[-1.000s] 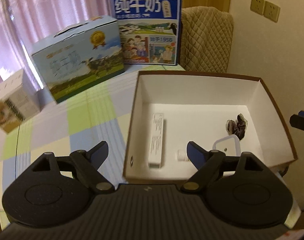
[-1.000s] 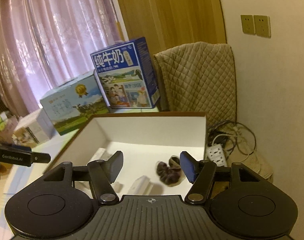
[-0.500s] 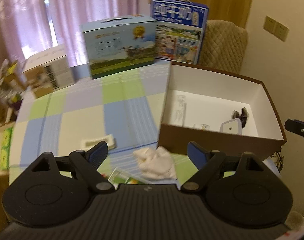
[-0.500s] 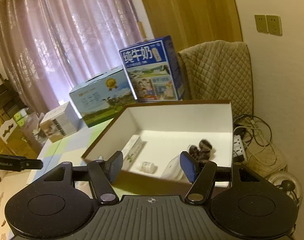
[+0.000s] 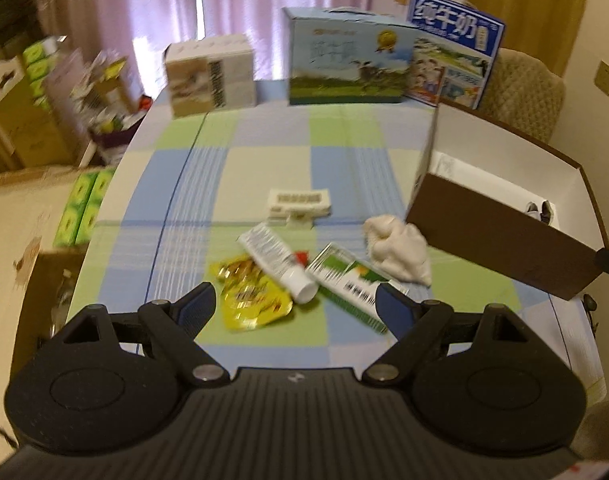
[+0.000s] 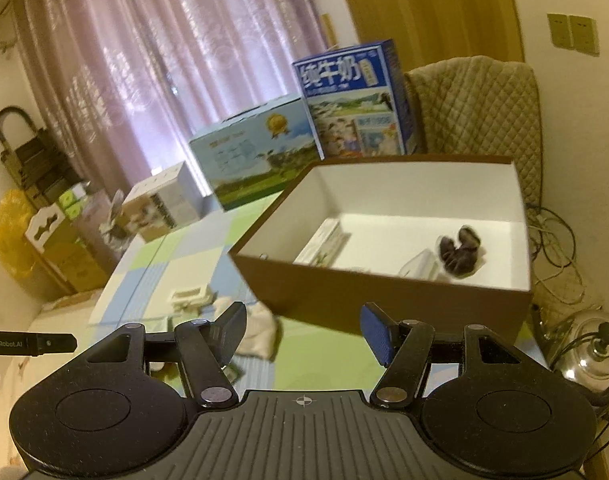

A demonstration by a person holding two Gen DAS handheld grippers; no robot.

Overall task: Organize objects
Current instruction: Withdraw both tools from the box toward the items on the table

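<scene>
Left wrist view shows the left hand-held gripper (image 5: 295, 306) spread wide and empty above the checked table (image 5: 264, 152); from left to right below it lie a yellow packet (image 5: 250, 294), a white tube (image 5: 278, 258), a green-and-white carton (image 5: 354, 286) and a crumpled white cloth (image 5: 400, 252), with the brown box (image 5: 500, 248) just beside the cloth. Right wrist view has the right hand-held gripper (image 6: 303, 334) likewise spread and holding nothing, near the box's front wall; a white carton (image 6: 324, 242) and a dark bundle (image 6: 460, 250) lie inside.

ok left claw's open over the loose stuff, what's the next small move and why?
Probably lower the left claw onto the white tube. The claw is open and empty, and the tube lies just ahead between its fingers, on top of the yellow packet and beside the green box. The brown box already holds a few items.
</scene>
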